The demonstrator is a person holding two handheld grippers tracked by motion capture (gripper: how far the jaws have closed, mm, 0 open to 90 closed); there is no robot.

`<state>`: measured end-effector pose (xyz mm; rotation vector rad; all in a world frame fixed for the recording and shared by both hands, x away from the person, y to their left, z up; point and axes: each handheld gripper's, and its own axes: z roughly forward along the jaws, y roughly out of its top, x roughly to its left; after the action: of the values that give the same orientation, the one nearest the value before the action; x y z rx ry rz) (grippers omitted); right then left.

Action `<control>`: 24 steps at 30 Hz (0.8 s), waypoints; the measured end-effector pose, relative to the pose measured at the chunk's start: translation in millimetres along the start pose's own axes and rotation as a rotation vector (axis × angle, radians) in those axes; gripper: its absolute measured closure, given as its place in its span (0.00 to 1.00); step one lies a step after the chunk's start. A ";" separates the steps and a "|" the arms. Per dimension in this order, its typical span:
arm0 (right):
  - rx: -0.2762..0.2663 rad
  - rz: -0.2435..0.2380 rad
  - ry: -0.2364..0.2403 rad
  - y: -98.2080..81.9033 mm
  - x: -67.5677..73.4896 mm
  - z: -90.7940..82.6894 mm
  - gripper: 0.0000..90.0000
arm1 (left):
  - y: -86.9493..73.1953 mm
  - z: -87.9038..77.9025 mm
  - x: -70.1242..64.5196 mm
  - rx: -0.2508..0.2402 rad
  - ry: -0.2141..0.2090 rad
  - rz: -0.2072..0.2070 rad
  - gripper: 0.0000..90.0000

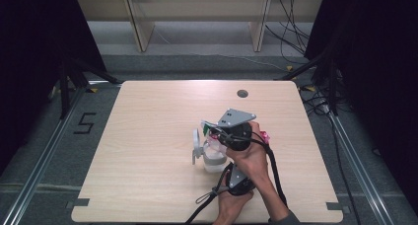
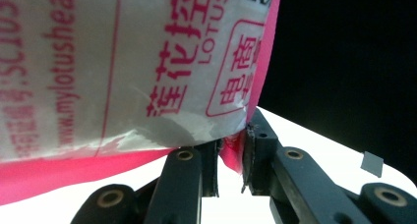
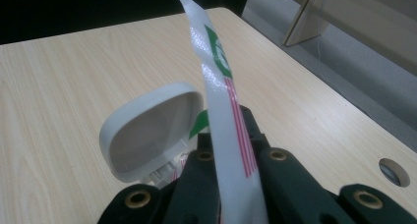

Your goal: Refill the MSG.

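High view: wood table (image 1: 148, 151), mostly bare; all the work sits near its front-centre. A white container (image 1: 213, 158) w/ hinged lid (image 1: 196, 147) flipped open to its left stands there, both hands stacked over and just behind it.

Right gripper (image 1: 217, 128), the farther one w/ grey plate on top, is clamped tight on a thin white packet w/ green and red print (image 3: 223, 101). In the right gripper view the packet stands up edge-on between the shut jaws, open lid (image 3: 152, 130) just beyond. Prob. held upright so it can go down into the container mouth, or be torn.

Left gripper (image 2: 230, 157), nearer the person, low by the container. Left gripper view: jaws pinch the pink sealed edge at the corner of a white-and-pink pouch (image 2: 128, 62) w/ red lettering; pouch hangs close across the lens. Corner grip likely keeps the pouch steady and out of the opening while the right hand works.

Whether the pouch sits inside the container or beside it: can't tell. Container contents hidden by hands.
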<state>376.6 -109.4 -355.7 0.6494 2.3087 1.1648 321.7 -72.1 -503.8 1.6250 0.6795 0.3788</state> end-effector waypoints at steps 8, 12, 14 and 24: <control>0.007 -0.003 0.005 0.7 0.5 -0.7 1.00 | 0.2 0.0 0.2 -0.002 0.001 0.003 0.87; -0.003 -0.002 0.003 0.5 0.0 -0.9 1.00 | 0.6 0.0 -0.1 -0.005 0.000 0.004 0.87; -0.003 -0.001 0.007 0.8 -0.1 -1.3 1.00 | 0.5 0.1 0.5 -0.002 0.001 0.004 0.87; -0.001 0.002 0.003 0.7 0.9 -0.3 1.00 | 0.1 0.2 0.7 -0.001 0.002 0.000 0.87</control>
<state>375.9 -108.6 -355.2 0.6498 2.3102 1.1680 322.4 -71.8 -503.8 1.6239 0.6808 0.3803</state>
